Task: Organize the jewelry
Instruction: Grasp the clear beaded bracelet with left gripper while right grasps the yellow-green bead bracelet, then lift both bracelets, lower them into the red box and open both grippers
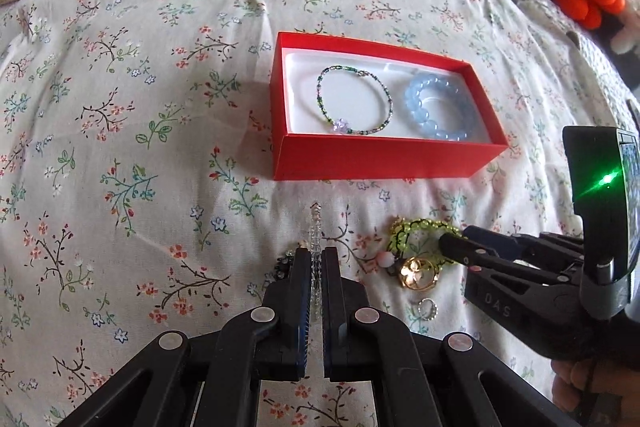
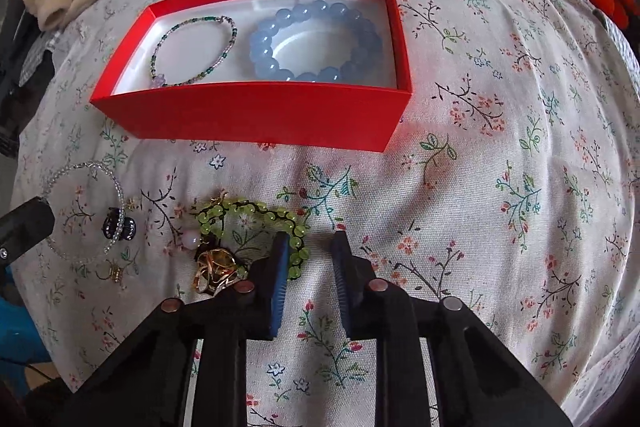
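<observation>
Clamped in the nearly closed left gripper (image 1: 316, 253), a clear bead bracelet (image 1: 316, 227) looks light and floppy. Right gripper (image 2: 309, 241) gapes empty beside the green bracelet (image 2: 256, 223); pinch its cord.

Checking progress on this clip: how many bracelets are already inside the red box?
2. A thin beaded bracelet with a purple flower lies in the left part of the red box; a chunky blue bead bracelet lies to its right. Nothing appears hidden under them.

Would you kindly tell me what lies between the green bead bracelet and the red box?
Only bare floral bedspread separates the green bead bracelet from the red box, shown most clearly in the right wrist view.
</observation>
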`<state>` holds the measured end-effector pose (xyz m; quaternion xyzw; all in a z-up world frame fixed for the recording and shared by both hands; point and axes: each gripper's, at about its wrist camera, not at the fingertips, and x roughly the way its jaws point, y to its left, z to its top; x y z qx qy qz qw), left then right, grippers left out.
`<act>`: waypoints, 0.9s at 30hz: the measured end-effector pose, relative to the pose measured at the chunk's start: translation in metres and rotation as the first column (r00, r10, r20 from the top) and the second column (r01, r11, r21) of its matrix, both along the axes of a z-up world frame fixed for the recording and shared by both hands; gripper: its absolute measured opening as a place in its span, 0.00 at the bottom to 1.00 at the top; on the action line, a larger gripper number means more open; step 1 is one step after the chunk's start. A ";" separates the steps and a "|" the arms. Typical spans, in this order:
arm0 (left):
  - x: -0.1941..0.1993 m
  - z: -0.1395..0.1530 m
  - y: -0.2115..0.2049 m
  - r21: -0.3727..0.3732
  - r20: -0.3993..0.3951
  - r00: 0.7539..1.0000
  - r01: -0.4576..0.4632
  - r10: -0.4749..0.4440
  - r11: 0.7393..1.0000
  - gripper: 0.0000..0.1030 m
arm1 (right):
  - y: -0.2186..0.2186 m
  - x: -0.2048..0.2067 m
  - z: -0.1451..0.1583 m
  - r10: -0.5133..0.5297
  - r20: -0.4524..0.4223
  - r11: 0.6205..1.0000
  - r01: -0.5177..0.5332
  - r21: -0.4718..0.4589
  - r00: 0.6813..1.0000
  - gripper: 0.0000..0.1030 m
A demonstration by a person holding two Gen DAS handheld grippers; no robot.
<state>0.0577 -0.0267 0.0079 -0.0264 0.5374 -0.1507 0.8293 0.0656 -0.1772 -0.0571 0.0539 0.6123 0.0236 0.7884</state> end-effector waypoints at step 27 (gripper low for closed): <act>-0.001 0.008 0.015 -0.023 0.018 0.997 -0.068 0.069 0.997 0.00 | 0.008 -0.023 0.061 0.068 0.114 0.986 -0.084 0.144 0.991 0.06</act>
